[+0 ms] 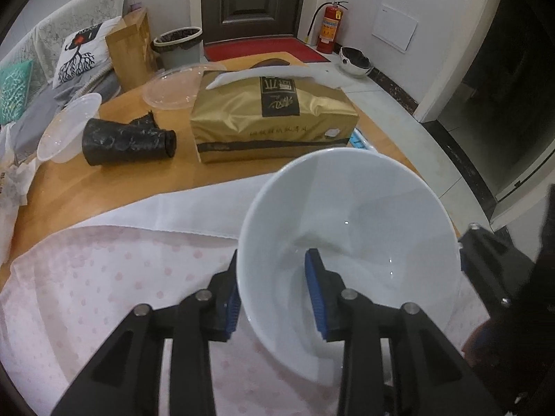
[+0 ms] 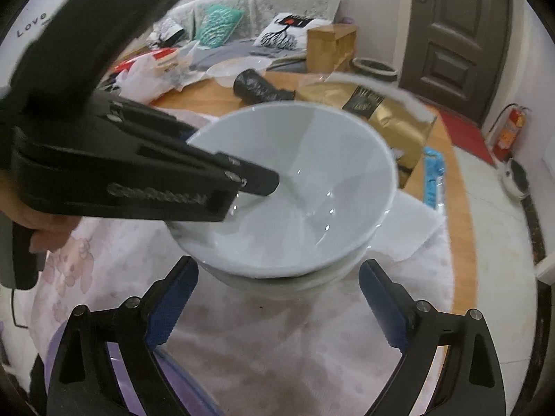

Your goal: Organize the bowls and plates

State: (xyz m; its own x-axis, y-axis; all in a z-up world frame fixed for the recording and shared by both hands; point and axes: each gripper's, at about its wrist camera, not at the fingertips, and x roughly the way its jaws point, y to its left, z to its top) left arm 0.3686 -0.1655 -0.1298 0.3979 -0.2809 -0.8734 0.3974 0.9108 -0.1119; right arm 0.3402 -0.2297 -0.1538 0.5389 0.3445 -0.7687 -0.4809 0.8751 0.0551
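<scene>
Nearest the right wrist camera, the right gripper [image 2: 277,306] hangs with its blue pads spread wide, one each side of the dish stack and clear of it, holding nothing; my read is it is lined up to steady or take the lower dish. Just beyond it the white bowl [image 2: 298,187] sits nested in a second white dish [image 2: 295,282], whose rim peeks out beneath, both on the pink dotted cloth [image 2: 270,353] at the near right part of the wooden table [image 2: 461,228]. Stacking them here looks like the point of the tidy-up. From the left, the left gripper [image 1: 272,294] straddles the bowl's near wall, one pad inside, one outside. The inner pad [image 1: 314,294] shows a sliver of gap to the wall, so the jaws look slack, barely parted, not truly pinching; the bowl appears to rest on the dish below, not on the tool. That fits a bowl just set down, I judge. Further back lies a gold packet [image 1: 274,118] with a white handle, to its left a black roll [image 1: 128,142] and clear plastic tubs [image 1: 69,124], well apart from the stack. Farthest off stand the dark door [image 1: 255,0], a red fire extinguisher [image 1: 329,27] and a bin [image 1: 180,46].
</scene>
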